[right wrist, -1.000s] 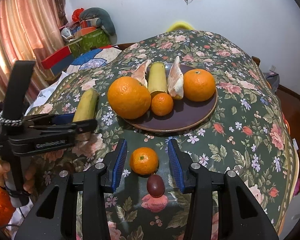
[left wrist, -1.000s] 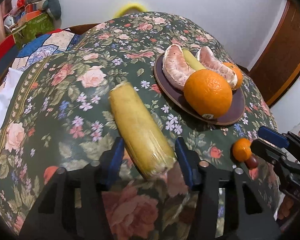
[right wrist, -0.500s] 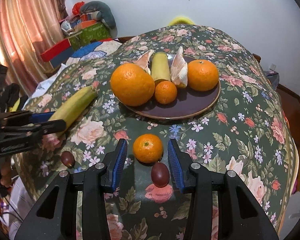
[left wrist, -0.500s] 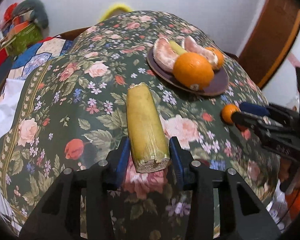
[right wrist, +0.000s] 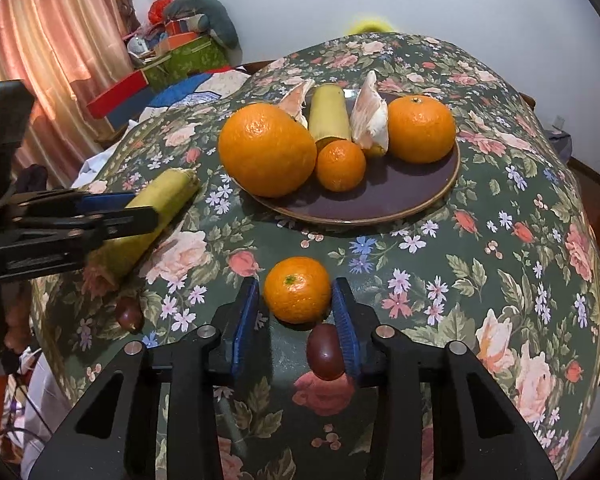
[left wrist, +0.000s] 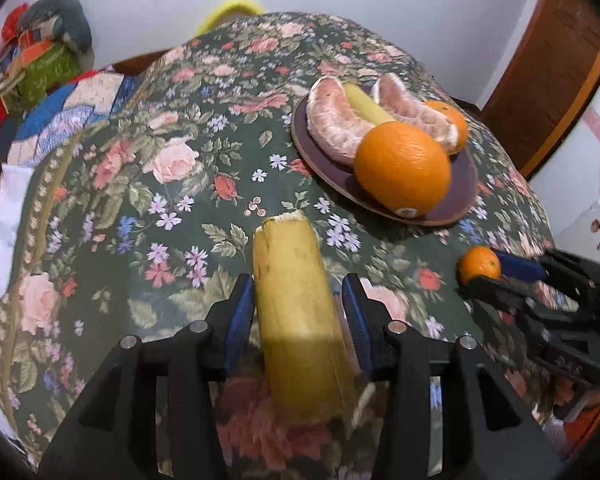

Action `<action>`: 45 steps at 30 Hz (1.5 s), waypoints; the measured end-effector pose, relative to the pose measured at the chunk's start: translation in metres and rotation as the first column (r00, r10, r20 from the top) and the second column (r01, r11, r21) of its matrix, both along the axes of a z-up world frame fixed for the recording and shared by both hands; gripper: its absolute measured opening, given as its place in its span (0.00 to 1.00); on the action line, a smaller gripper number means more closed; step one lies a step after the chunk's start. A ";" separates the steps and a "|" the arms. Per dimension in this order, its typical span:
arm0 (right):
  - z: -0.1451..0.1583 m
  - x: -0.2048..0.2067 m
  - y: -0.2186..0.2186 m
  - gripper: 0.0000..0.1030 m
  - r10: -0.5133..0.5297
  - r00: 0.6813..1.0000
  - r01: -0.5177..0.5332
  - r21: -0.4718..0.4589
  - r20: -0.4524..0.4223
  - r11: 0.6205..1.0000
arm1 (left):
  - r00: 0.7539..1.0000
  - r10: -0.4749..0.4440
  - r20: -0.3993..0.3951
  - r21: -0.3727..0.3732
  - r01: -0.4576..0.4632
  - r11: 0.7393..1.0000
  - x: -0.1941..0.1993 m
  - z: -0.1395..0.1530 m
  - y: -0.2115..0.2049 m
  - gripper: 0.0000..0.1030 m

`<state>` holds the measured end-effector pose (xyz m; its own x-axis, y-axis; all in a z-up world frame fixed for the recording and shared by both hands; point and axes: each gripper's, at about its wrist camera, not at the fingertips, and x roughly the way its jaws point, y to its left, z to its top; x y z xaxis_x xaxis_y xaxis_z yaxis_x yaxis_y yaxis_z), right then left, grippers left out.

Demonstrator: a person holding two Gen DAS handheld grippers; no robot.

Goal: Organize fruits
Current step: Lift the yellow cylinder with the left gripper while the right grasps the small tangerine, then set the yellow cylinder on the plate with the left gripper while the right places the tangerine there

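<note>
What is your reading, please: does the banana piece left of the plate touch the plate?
Apart. The right wrist view shows flowered tablecloth between the banana piece and the plate rim.

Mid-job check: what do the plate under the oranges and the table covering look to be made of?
The plate looks like glazed ceramic: dark purple-brown, smooth, with a lighter rim; coated metal or melamine is not ruled out. The table covering looks like printed fabric or oilcloth: flat floral pattern draped over the edge, faint sheen; which one is unclear.

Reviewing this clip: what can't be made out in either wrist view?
- Left gripper around the banana piece: motion blur hides whether the opening pads press it.
- Small mandarin: the closing right gripper flanks it; contact unclear.
- Dark fruit: kind unclear.
</note>
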<state>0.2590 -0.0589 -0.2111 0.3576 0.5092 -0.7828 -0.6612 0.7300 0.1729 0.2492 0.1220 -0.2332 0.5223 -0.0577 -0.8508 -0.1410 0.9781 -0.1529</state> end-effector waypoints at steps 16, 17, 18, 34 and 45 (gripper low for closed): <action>0.015 0.005 -0.014 0.30 -0.034 0.999 0.033 0.051 0.032 0.998 | 0.997 0.030 0.074 0.008 -0.031 0.999 -0.004 0.024 -0.005 0.36; 0.018 0.005 -0.016 0.30 -0.040 0.998 0.038 0.055 0.038 0.998 | 0.996 0.025 0.089 0.011 -0.026 1.000 -0.008 0.031 -0.007 0.36; 0.021 0.005 -0.017 0.30 -0.045 0.998 0.043 0.058 0.043 0.997 | 0.995 0.022 0.099 0.012 -0.023 1.000 -0.011 0.035 -0.009 0.36; 0.063 0.004 -0.045 0.30 -0.116 0.985 0.101 0.115 0.127 0.988 | 0.967 -0.069 0.243 0.032 0.063 0.997 -0.026 0.098 -0.056 0.36; 0.065 0.021 -0.052 0.30 -0.143 0.979 0.124 0.130 0.146 0.984 | 0.951 -0.113 0.288 -0.002 0.119 0.993 -0.005 0.110 -0.080 0.36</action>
